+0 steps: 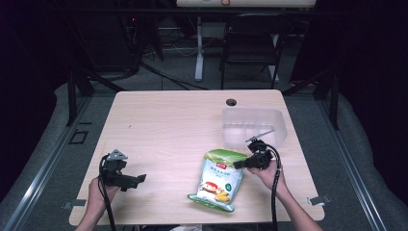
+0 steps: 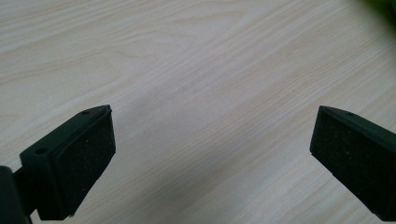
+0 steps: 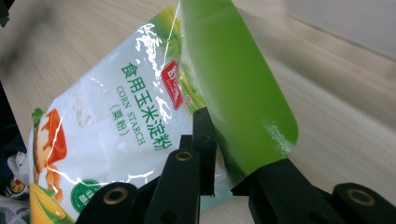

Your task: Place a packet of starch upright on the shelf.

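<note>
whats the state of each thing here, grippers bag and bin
left gripper: open, nothing between its jaws, over bare table
right gripper: shut on the bag's top edge
corn starch bag: sealed, top end lifted, bottom on the table
clear plastic bin: upright, empty

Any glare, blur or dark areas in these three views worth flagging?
High view: room beyond the table is very dark. Right gripper view: glare streaks on the corn starch bag, background tabletop blurred. Left gripper view: soft shadow between the fingers, green blur at top right corner.
</note>
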